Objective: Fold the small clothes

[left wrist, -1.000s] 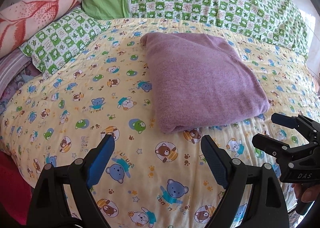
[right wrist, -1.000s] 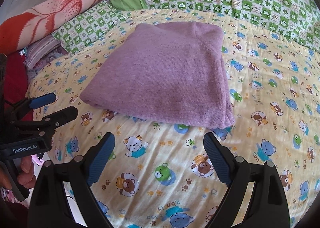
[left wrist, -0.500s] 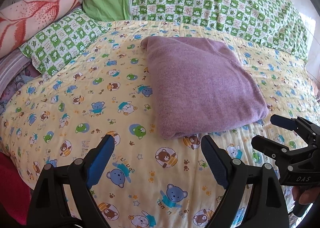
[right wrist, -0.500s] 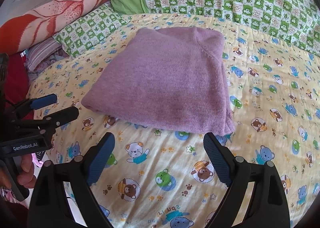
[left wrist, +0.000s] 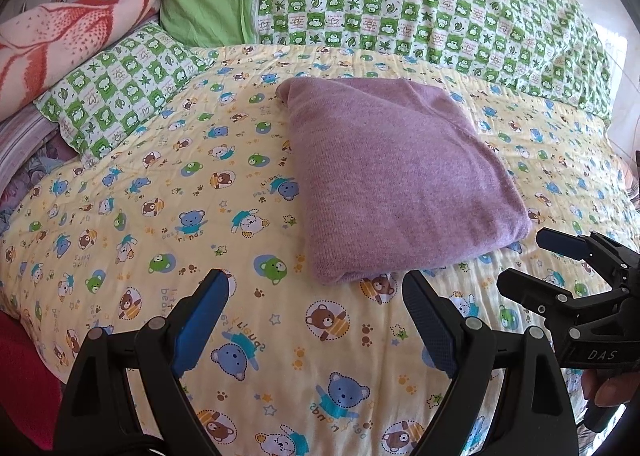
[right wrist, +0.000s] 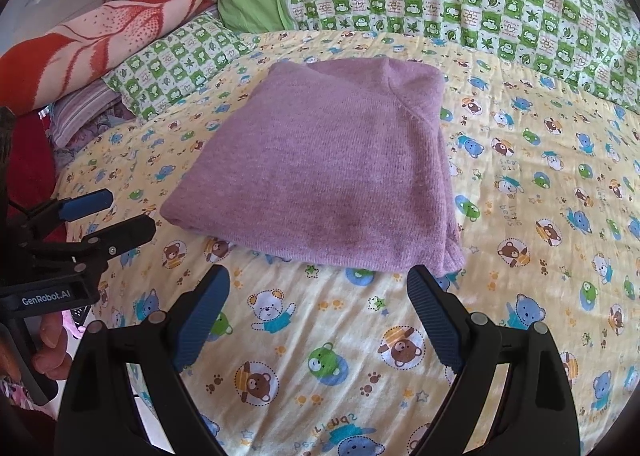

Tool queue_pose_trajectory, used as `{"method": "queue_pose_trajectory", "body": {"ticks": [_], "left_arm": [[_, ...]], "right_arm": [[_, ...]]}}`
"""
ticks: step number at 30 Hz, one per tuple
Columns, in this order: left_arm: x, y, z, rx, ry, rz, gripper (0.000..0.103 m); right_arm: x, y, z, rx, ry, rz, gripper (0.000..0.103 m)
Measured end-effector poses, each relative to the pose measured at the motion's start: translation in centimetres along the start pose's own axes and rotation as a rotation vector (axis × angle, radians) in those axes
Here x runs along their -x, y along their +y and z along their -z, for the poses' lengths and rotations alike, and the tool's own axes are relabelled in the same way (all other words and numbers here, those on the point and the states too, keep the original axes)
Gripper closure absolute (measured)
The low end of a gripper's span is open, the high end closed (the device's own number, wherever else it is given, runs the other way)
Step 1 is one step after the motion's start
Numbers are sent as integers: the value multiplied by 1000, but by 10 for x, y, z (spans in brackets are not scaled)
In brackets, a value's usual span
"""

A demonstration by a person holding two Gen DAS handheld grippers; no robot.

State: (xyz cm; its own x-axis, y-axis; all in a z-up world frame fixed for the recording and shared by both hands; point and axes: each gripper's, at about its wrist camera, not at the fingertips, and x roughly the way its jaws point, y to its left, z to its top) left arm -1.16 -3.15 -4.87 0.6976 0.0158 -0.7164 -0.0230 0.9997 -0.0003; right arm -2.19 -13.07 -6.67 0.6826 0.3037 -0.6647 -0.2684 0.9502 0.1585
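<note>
A purple knit garment [left wrist: 396, 180] lies folded into a thick rectangle on the yellow bear-print bedsheet [left wrist: 168, 224]; it also shows in the right wrist view [right wrist: 332, 172]. My left gripper [left wrist: 316, 312] is open and empty, just short of the garment's near corner. My right gripper [right wrist: 318, 306] is open and empty, just short of the garment's near edge. The right gripper also appears at the right of the left wrist view [left wrist: 532, 260], and the left gripper at the left of the right wrist view [right wrist: 120, 212]. Neither touches the garment.
Green checked pillows [left wrist: 420, 4] line the head of the bed, with a smaller one [left wrist: 116, 88] at the left. A red-and-white blanket [left wrist: 60, 40] is piled at the far left. The bed's edge drops off at the left [right wrist: 28, 160].
Both grippers have drawn back a little from the garment, which now sits farther up in both views. The garment itself has not moved. Both stay open.
</note>
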Motion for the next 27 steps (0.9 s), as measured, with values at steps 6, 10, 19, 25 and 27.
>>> {"method": "queue_pose_trajectory", "body": {"ticks": [6,10,19,25,27], "left_arm": [[-1,1,-1,-4,3,4,14],[-2,2,-1,2,6,4,14],[-1,2,-1,7,5,3,13],[-1,2,-1,7,7,3,13],[-1,2,-1,9,9,3,13]], "right_arm": [[0,0,-1,1,-2,-3,13],[0,0,-1,-1,-2,-3,13],[0,0,-3,-2,-5,-3,13],[0,0,-4,-2,-7,-7,12],[0,0,-4,-4,-6,-7,12]]}}
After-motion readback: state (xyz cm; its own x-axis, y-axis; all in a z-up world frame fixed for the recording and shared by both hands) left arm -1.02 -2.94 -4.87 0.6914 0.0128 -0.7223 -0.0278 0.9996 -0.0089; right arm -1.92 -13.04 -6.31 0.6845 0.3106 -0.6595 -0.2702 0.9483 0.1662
